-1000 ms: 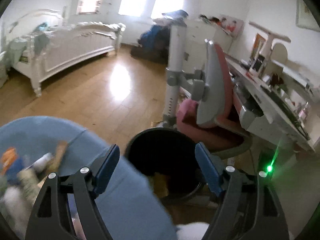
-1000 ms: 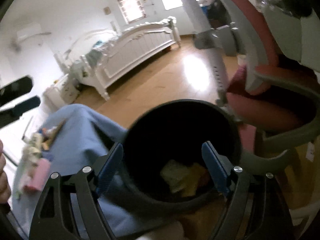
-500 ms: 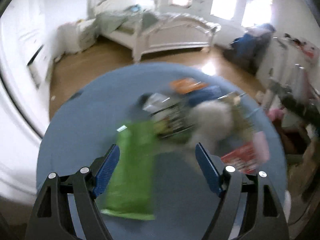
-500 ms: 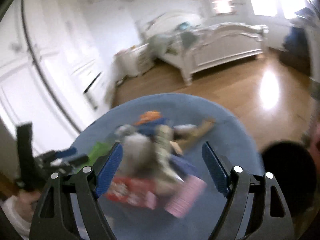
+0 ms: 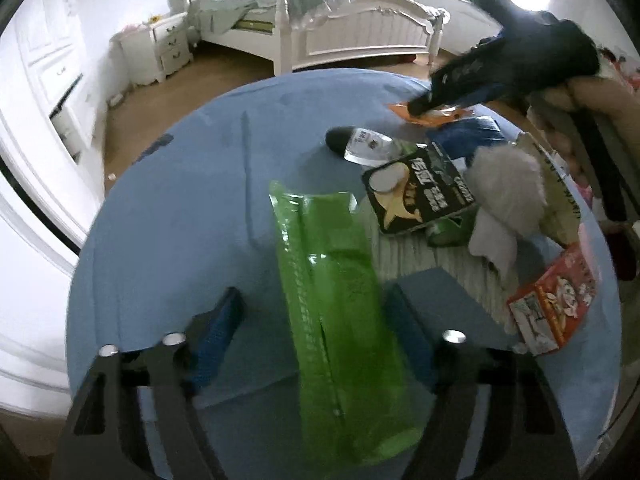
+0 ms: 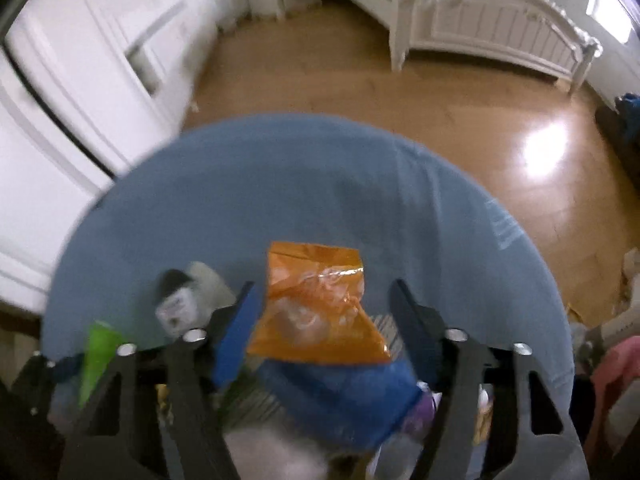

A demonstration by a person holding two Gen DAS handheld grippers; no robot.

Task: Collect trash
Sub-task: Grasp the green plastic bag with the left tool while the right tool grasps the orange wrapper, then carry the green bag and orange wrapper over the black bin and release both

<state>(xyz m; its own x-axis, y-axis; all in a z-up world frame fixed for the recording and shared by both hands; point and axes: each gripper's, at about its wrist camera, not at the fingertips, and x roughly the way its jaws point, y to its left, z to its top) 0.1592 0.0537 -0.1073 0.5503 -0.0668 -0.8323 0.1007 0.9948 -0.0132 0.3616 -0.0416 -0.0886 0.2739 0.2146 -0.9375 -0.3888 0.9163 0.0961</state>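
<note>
A round table with a blue cloth [image 5: 168,208] holds a pile of trash. My left gripper [image 5: 316,308] is open, its jaws on either side of a long green plastic wrapper [image 5: 332,304] lying flat. My right gripper [image 6: 324,300] is open, straddling an orange crinkled snack bag [image 6: 316,312]; it also shows in the left wrist view [image 5: 432,114] under the right gripper's dark body [image 5: 512,60]. A black snack packet [image 5: 420,192], a clear bottle [image 5: 360,144], a white fluffy wad [image 5: 504,196] and a red-and-white box [image 5: 556,304] lie nearby.
A blue packet [image 6: 340,396] lies under the orange bag. A white bed [image 5: 352,32] and nightstand [image 5: 168,48] stand behind the table on wooden floor [image 6: 400,96]. White wardrobe doors [image 6: 60,100] are at left.
Both grippers have swung away from the black bin beside the chair and come down over the table. The left now straddles the green wrapper, the right the orange bag.
</note>
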